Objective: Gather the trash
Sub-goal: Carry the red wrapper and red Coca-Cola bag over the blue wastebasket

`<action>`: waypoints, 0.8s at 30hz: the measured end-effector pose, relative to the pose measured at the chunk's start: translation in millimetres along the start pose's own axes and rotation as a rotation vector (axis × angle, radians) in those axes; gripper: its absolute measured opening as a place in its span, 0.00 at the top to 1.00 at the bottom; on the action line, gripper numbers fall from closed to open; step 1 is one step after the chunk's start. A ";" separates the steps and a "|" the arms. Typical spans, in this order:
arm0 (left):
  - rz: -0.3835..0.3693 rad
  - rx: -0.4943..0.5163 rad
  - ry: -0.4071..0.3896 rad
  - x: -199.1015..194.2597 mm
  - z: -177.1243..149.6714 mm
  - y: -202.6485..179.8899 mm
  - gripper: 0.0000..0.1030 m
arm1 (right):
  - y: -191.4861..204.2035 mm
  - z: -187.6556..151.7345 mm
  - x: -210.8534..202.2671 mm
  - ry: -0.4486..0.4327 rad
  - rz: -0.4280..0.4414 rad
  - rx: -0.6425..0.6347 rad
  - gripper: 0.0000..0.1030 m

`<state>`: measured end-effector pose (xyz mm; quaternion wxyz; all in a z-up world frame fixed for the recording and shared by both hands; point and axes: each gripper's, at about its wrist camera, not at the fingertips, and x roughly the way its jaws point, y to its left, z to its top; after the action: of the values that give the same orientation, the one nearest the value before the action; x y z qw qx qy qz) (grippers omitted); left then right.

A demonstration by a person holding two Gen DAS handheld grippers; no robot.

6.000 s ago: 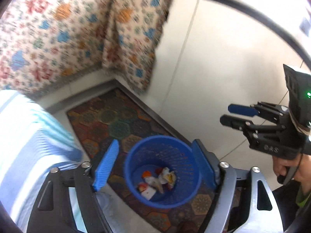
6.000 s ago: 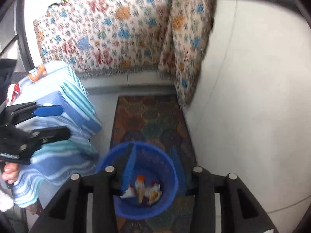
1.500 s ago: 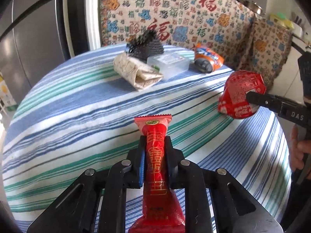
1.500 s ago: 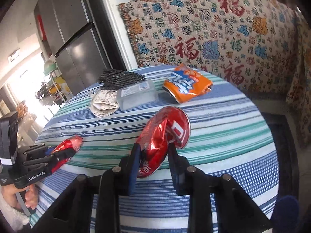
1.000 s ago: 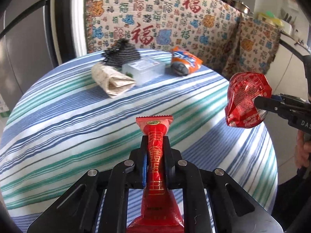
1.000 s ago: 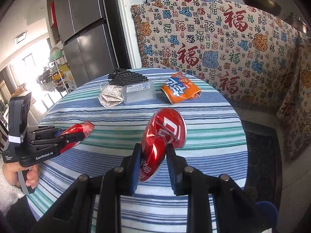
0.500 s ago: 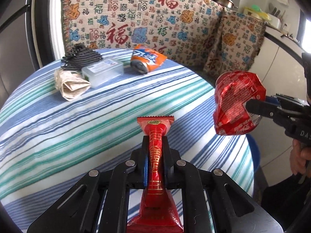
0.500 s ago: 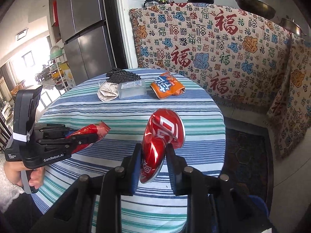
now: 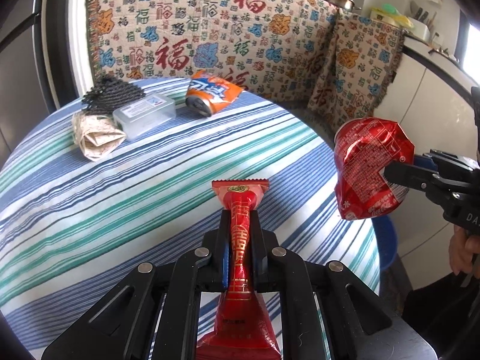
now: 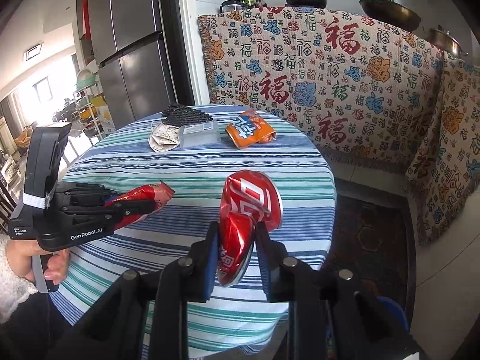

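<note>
My left gripper (image 9: pixel 238 219) is shut on a long red snack wrapper (image 9: pixel 240 198), held in the air over the striped round table (image 9: pixel 120 195). The right wrist view shows that gripper (image 10: pixel 144 207) and the wrapper (image 10: pixel 150 195) at the left, in a person's hand. My right gripper (image 10: pixel 237 228) is shut on a crushed red cola can (image 10: pixel 249 207) above the table's right edge. In the left wrist view, the can (image 9: pixel 369 165) hangs at the right. A blue bin (image 9: pixel 387 240) stands on the floor beside the table, mostly hidden.
At the table's far side lie a crushed orange can (image 9: pixel 210 93), a clear plastic box (image 9: pixel 144 114), a folded paper (image 9: pixel 96 138) and a black mesh piece (image 9: pixel 111 93). A patterned blanket (image 10: pixel 330 60) hangs behind. A grey fridge (image 10: pixel 132 45) stands back left.
Both grippers have drifted toward the table's right side with their loads still gripped. The items on the table have slid left in view, and the blue bin's rim has appeared.
</note>
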<state>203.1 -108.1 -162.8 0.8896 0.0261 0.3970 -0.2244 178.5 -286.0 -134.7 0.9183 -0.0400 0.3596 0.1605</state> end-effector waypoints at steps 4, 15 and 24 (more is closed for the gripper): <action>-0.017 0.007 -0.002 1.1 2.5 -10.7 0.92 | -5.9 -2.3 -8.0 -0.005 0.000 0.015 0.77; -0.048 0.042 0.006 4.6 12.5 -39.3 0.92 | -24.6 -7.0 -23.0 -0.020 -0.012 0.052 0.77; -0.160 0.118 0.003 14.4 35.0 -111.2 0.92 | -95.6 -27.5 -76.1 -0.061 -0.132 0.174 0.77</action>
<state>189.1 -221.3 -134.6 0.8651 0.0471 0.3853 -0.3178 139.1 -401.8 -107.8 0.9374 0.0212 0.3406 0.0691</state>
